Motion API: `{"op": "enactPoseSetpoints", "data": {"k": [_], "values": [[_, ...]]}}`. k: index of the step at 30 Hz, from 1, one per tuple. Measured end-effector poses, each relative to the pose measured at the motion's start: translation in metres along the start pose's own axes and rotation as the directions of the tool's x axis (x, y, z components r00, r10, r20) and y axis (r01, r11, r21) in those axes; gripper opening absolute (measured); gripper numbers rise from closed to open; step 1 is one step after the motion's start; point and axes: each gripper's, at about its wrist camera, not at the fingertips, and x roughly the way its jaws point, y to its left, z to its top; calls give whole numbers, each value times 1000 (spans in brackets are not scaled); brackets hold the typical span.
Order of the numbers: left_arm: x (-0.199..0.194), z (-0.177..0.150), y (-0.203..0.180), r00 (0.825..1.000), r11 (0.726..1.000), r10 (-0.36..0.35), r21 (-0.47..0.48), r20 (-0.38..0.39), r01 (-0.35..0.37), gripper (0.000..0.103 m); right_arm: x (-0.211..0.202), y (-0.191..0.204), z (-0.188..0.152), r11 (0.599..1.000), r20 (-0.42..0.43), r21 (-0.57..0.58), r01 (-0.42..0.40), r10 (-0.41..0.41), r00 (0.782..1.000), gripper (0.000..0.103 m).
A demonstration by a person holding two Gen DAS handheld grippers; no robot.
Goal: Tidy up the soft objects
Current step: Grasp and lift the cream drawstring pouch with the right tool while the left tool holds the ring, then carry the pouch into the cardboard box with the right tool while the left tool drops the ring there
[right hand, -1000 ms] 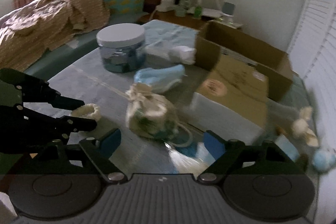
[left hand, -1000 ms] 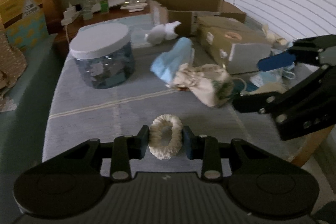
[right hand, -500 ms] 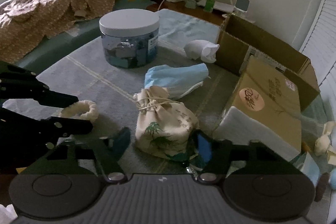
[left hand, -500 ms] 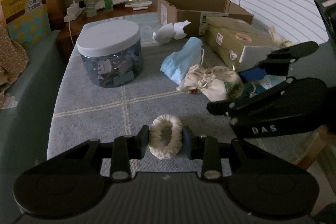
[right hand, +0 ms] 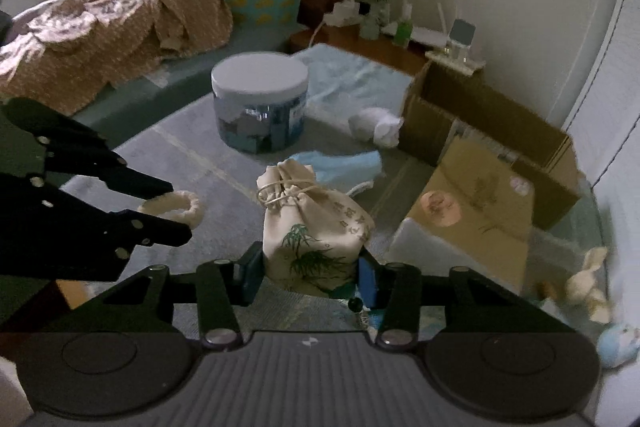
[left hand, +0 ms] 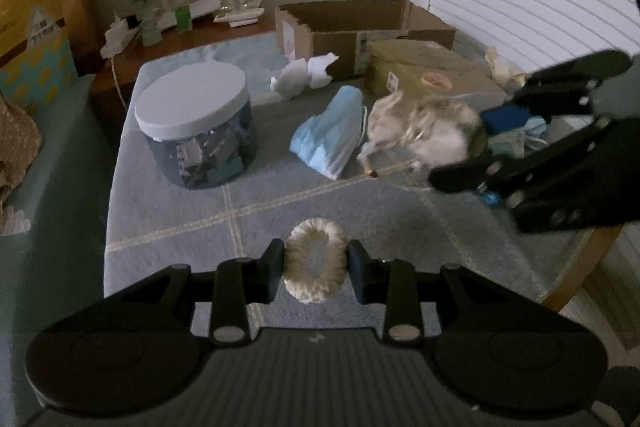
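A cream knitted scrunchie (left hand: 316, 229) stands upright between the pads of my left gripper (left hand: 316, 267), which is shut on it just above the blue-grey tablecloth (left hand: 180, 219). In the right wrist view the same scrunchie (right hand: 188, 205) shows at the tips of the left gripper (right hand: 176, 207). My right gripper (right hand: 310, 277) is closing its jaws on a cream drawstring pouch (right hand: 312, 227) with a green bamboo print; both blue pads press its lower sides. The left wrist view shows the pouch (left hand: 424, 131) blurred, held by the right gripper (left hand: 468, 151).
A clear jar (left hand: 196, 123) with a white lid stands at the left. A blue face mask (left hand: 332, 139) and a white cloth lump (left hand: 300, 79) lie behind the pouch. An open cardboard box (left hand: 360, 23) and a brown package (left hand: 424, 79) fill the back right. Small plush toys (right hand: 588, 283) lie by the table's right edge.
The right gripper's jaws came in from wide apart and closed onto the pouch, which now stands upright between them. The left gripper kept its hold on the scrunchie.
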Motion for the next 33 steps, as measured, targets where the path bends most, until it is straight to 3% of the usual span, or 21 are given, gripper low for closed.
{"op": "enactPoseSetpoints", "data": {"k": [5, 14, 22, 30, 33], "values": [[-5, 9, -1, 1000, 1000, -15, 21, 10, 15, 33, -25, -19, 11, 1000, 41, 16, 16, -16, 999, 52], [-8, 29, -10, 998, 998, -52, 49, 46, 49, 33, -44, -77, 43, 992, 116, 58, 116, -122, 986, 52], [1, 42, -13, 996, 997, -66, 39, 54, 64, 33, -25, -141, 91, 985, 149, 55, 165, -172, 974, 52], [14, 52, -9, 998, 999, -43, 10, 47, 42, 33, -3, -188, 138, 987, 194, 52, 152, -159, 968, 52], [18, 54, -7, 999, 999, -37, 5, 38, 37, 33, 13, -201, 142, 989, 182, 53, 140, -147, 972, 52]]}}
